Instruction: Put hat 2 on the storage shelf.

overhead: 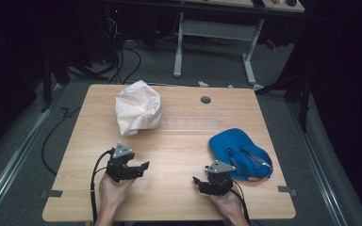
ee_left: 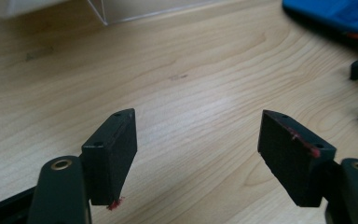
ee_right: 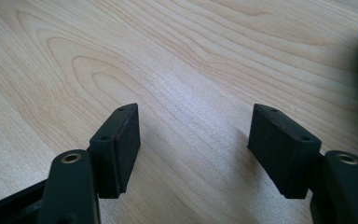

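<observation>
Grippers [overhead: 143, 165], two, low over the near half of one wooden table [overhead: 179, 141], each in a hand. Left one nearer the left edge, jaws spread wide with bare wood between them, seen plainly in the left gripper view [ee_left: 198, 154]. Right gripper [overhead: 197, 181] likewise spread, nothing pinched, pads apart over bare wood in its own view [ee_right: 193, 149]. One white bag [overhead: 137, 113], crumpled and bulging, toward the far left of the table, well apart from both grippers; contents hidden, mouth not discernible. One blue cap [overhead: 239, 153] on the right side, just beside the right gripper, lying upside down perhaps, with straps and an orange trim showing inside, though too small to be sure. One dark round hole [overhead: 205, 100] near the far edge.
</observation>
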`<state>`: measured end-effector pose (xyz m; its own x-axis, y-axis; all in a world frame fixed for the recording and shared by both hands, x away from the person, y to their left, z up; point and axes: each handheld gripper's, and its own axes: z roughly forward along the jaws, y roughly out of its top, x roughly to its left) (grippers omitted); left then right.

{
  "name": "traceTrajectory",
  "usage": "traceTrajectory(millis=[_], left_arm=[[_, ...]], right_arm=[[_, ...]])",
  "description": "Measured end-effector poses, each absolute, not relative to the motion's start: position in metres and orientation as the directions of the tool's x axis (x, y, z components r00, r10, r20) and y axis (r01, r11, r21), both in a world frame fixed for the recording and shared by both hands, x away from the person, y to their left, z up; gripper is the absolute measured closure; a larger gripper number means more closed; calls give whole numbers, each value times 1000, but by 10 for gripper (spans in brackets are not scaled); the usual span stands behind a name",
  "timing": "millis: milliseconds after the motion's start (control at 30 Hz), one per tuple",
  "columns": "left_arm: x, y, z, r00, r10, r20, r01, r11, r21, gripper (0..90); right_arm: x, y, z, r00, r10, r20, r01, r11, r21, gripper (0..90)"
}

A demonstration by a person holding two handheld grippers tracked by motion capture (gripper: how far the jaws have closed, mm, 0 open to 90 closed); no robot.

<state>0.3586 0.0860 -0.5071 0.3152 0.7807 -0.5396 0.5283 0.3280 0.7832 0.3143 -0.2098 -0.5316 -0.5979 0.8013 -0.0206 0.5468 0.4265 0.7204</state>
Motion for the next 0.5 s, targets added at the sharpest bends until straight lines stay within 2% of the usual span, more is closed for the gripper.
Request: traceTrajectory(millis=[133, 233, 500], left_arm=[[360, 82, -521, 305, 796, -522, 514, 324, 794, 286], [361, 80, -531, 294, 825, -483, 492, 303, 816, 285], [360, 77, -545, 280, 865, -415, 474, 251, 844, 272]], right_arm=[[313, -209, -531, -606, 795, -5, 553, 426, 716, 316], [312, -211, -528, -614, 789, 24, 558, 413, 720, 347], [297, -226, -491, -622, 783, 34, 477, 344, 809, 422]])
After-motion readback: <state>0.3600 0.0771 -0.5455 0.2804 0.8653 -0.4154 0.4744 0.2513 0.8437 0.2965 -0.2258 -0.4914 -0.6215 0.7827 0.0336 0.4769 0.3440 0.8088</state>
